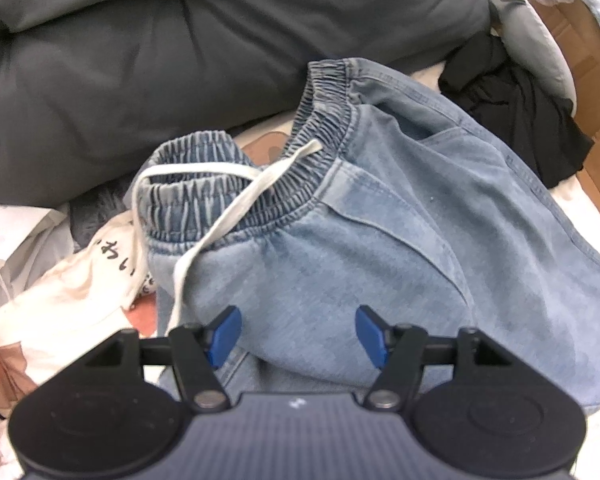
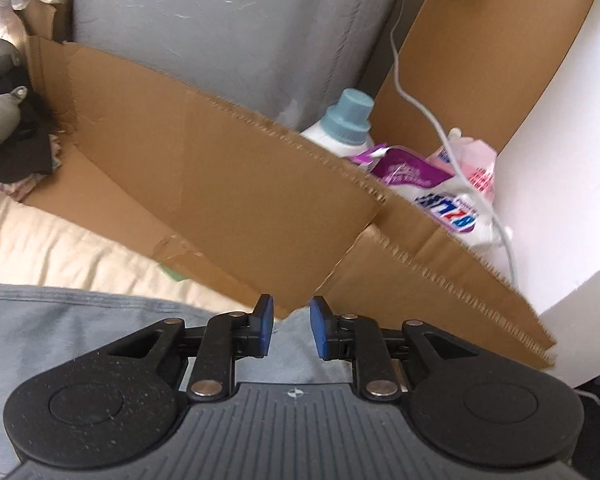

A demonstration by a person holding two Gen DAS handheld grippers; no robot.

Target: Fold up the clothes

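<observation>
The light-blue denim trousers (image 1: 380, 240) lie spread on a cream bed sheet (image 2: 60, 248), filling the middle and 3 o'clock side of the left wrist view. Their gathered elastic waistband (image 1: 320, 128) stands open toward 12 o'clock, and a white drawstring (image 1: 220, 216) trails from it down toward 7 o'clock. The cloth is faded and softly creased, with a pocket seam running toward 4 o'clock.

The left gripper (image 1: 298, 334) hovers over the trousers, its blue pads well apart, gripping nothing. The right gripper (image 2: 290, 326) has its jaws apart with a narrower gap, empty, above the denim's edge.

A dark grey duvet (image 1: 180, 40) lies at 11 o'clock, black clothing (image 1: 512, 120) at 2 o'clock, and a printed white cloth (image 1: 80, 284) at 8 o'clock. Beyond the right gripper stands a cardboard box (image 2: 220, 168), with a detergent bottle (image 2: 346, 120) behind it at 1 o'clock.
</observation>
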